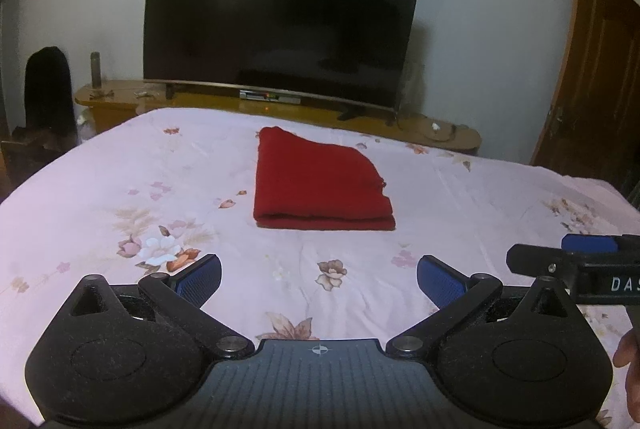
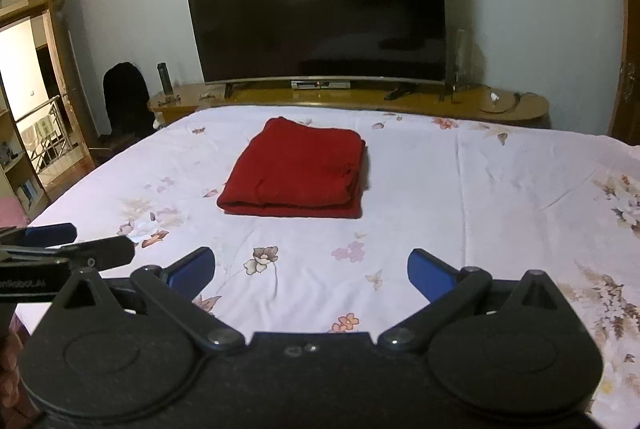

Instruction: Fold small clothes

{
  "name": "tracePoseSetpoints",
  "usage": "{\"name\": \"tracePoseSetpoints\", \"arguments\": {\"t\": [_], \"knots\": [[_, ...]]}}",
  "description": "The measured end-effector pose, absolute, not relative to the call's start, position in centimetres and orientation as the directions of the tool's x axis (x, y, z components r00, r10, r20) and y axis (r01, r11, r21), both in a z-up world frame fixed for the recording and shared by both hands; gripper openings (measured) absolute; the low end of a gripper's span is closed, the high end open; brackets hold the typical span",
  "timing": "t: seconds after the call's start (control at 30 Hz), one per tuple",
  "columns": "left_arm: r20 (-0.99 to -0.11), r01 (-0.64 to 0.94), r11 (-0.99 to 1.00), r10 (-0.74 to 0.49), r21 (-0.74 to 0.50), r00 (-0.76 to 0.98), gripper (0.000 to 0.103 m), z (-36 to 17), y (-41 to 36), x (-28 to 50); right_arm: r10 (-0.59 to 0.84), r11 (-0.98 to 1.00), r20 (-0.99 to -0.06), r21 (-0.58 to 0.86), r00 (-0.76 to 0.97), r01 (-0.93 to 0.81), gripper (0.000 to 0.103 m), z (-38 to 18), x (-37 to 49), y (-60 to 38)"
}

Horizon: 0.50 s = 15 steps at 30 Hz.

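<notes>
A red cloth [image 1: 320,185] lies folded into a flat, layered rectangle in the middle of the bed; it also shows in the right wrist view [image 2: 296,173]. My left gripper [image 1: 319,283] is open and empty, hovering over the sheet well short of the cloth. My right gripper [image 2: 311,271] is open and empty too, at about the same distance from the cloth. The right gripper's fingers [image 1: 560,253] show at the right edge of the left wrist view. The left gripper's fingers [image 2: 72,249] show at the left edge of the right wrist view.
The bed has a pale pink floral sheet [image 1: 120,189]. Beyond its far edge stands a low wooden cabinet [image 1: 280,109] with a large dark TV [image 1: 280,25]. A wooden door [image 1: 592,89] is at the right. A dark chair [image 2: 124,97] and shelves [image 2: 24,149] stand at the left.
</notes>
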<state>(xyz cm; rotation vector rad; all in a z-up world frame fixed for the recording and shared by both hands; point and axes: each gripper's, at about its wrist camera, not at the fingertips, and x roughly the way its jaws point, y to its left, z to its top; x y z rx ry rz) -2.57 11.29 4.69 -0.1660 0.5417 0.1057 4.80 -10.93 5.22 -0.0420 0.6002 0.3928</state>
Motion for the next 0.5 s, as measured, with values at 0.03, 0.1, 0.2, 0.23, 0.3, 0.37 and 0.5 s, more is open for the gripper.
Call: {"name": "tracePoseSetpoints", "arguments": {"t": [0.03, 0.1, 0.2, 0.23, 0.3, 0.37, 0.5], "knots": [[-0.518, -0.145, 0.981, 0.057, -0.131, 0.853, 0.103, 4.8, 11.3, -2.9, 0.347, 0.926, -0.552, 0.074, 0.758, -0.37, 0.102, 5.4, 4.4, -11.1], [-0.511, -0.143, 0.981, 0.056, -0.132, 0.858, 0.103, 5.1, 11.1, -3.6, 0.344, 0.929, -0.542, 0.075, 0.767, -0.363, 0.102, 5.8, 4.0, -11.4], [-0.5, -0.132, 0.983, 0.051, -0.128, 0.865, 0.103, 5.4, 11.2, -4.1, 0.341, 0.93, -0.53, 0.071, 0.776, -0.36, 0.102, 6.4, 3.2, -11.6], [-0.494, -0.13, 0.983, 0.051, -0.127, 0.868, 0.103, 5.6, 11.1, -4.3, 0.339, 0.931, -0.526, 0.069, 0.78, -0.359, 0.102, 6.5, 2.9, -11.6], [-0.49, -0.128, 0.983, 0.048, -0.132, 0.87, 0.103, 5.8, 11.1, -4.5, 0.339, 0.931, -0.522, 0.069, 0.782, -0.358, 0.102, 6.7, 2.6, -11.7], [-0.484, -0.127, 0.983, 0.046, -0.135, 0.874, 0.103, 6.0, 11.1, -4.7, 0.337, 0.932, -0.521, 0.066, 0.784, -0.357, 0.102, 6.9, 2.4, -11.6], [-0.477, -0.123, 0.983, 0.045, -0.134, 0.878, 0.103, 6.4, 11.0, -4.9, 0.338, 0.93, -0.511, 0.056, 0.79, -0.362, 0.102, 7.4, 2.1, -11.0]]}}
